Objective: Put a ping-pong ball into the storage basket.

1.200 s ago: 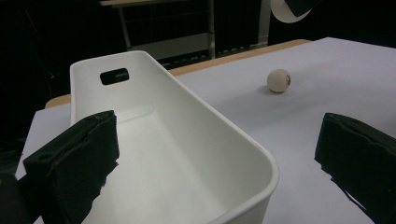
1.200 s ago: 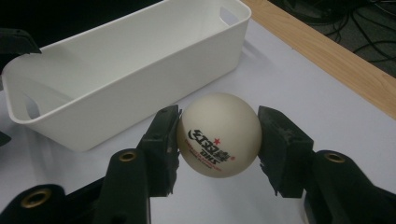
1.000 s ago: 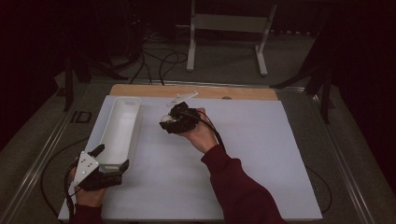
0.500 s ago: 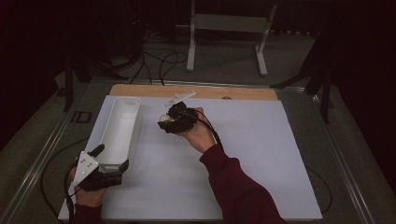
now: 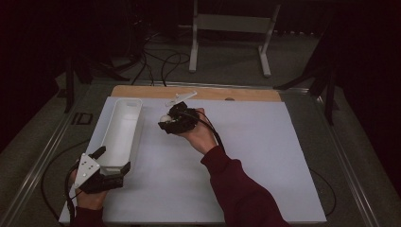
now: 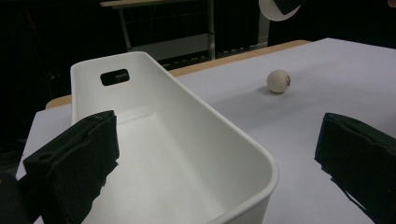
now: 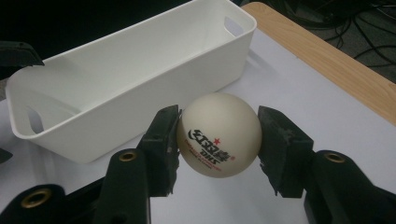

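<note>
Both pads of the right gripper [image 7: 218, 135] press on one white ping-pong ball [image 7: 218, 134], held above the white mat [image 5: 265, 156] just right of the bin. Left gripper [image 5: 109, 163] jaws stand wide, straddling the near end of the single white bin [image 6: 187, 121], which is empty. A second ball [image 6: 279, 81] lies on the mat to the bin's right.

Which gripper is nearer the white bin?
Left. The left gripper has its open jaws astride the white bin's near end; the right gripper holds a ball beside it.
</note>
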